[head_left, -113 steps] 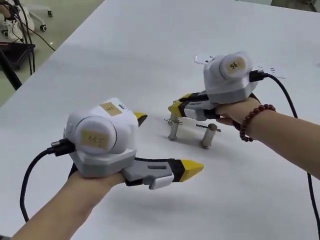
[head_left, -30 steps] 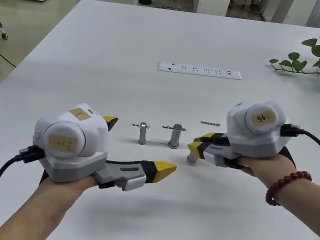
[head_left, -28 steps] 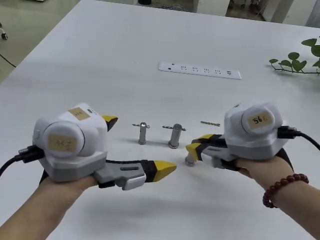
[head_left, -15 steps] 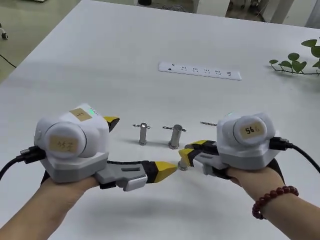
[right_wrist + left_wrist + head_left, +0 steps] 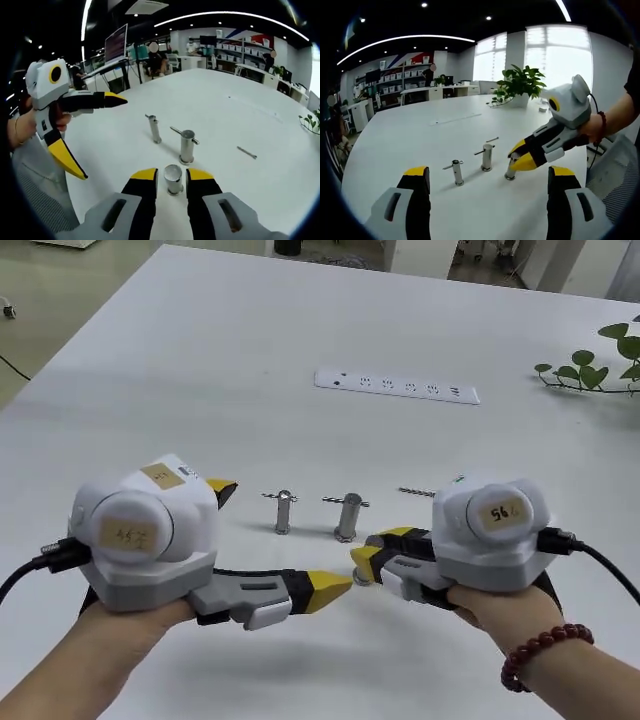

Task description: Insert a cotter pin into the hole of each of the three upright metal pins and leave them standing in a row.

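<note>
Two metal pins stand on the white table, each with a cotter pin through its head: a thin one (image 5: 283, 512) (image 5: 154, 129) and a thicker one (image 5: 347, 517) (image 5: 187, 146). My right gripper (image 5: 362, 562) (image 5: 172, 176) is shut on a third, bare metal pin (image 5: 173, 179) (image 5: 510, 168), which stands upright just in front of the thicker pin. A loose cotter pin (image 5: 416, 492) (image 5: 246, 152) lies on the table to the right. My left gripper (image 5: 276, 536) (image 5: 489, 172) is wide open and holds nothing, its jaws pointing at the row from the left.
A white power strip (image 5: 397, 386) lies farther back on the table. A leafy plant (image 5: 595, 365) (image 5: 520, 82) sits at the far right edge. Cables trail from both grippers toward me. Bare table surrounds the pins.
My right gripper has slid left and toward me with the third pin in it, ending close to the left gripper's near jaw. The left gripper has hardly moved.
</note>
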A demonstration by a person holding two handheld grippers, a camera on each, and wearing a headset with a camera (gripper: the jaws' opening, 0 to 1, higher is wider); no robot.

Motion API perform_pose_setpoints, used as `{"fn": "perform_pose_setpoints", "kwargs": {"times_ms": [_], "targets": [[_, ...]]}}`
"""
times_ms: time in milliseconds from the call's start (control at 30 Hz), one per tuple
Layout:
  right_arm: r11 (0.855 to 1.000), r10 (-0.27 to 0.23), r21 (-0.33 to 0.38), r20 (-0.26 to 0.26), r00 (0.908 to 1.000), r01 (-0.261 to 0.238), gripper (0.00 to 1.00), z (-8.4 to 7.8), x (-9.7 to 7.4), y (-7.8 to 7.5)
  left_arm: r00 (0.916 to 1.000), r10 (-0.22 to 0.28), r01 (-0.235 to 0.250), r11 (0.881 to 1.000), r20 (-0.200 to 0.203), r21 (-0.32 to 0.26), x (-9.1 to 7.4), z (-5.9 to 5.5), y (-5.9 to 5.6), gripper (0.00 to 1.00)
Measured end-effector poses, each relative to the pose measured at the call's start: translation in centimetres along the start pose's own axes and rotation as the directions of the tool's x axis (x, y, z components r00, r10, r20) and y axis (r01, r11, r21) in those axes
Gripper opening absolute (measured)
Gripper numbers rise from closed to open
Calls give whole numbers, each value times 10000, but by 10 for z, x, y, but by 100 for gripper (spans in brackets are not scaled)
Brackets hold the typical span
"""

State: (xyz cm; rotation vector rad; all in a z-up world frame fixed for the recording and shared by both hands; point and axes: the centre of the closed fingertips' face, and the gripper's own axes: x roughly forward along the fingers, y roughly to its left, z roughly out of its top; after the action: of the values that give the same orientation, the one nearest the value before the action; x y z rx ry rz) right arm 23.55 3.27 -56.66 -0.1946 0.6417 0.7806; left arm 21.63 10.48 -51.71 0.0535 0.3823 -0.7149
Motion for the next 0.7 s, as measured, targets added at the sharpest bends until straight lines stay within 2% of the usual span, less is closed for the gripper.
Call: {"fn": "perform_pose_setpoints", "kwargs": {"times_ms": [67,267,567,700], "targets": [[10000,4,-62,4,10000,-4,20,-1,-2,0,10000,4,-4,10000,5,-2,0,0,0,98],[9985,503,-236,76,9987,-502,22,4,-12,1,10000,-17,17,10000,31,34,0,1,-2,98],[9883,1174,-944,-337,9925,-1201,24,8,-24,-6,10000,41,-41,10000,78,13,-1,2,0,98],[9862,1387,-850,-417,9895,-1418,24,11,-28,-12,10000,72,-72,10000,67,35,-1,1,1,98]]}}
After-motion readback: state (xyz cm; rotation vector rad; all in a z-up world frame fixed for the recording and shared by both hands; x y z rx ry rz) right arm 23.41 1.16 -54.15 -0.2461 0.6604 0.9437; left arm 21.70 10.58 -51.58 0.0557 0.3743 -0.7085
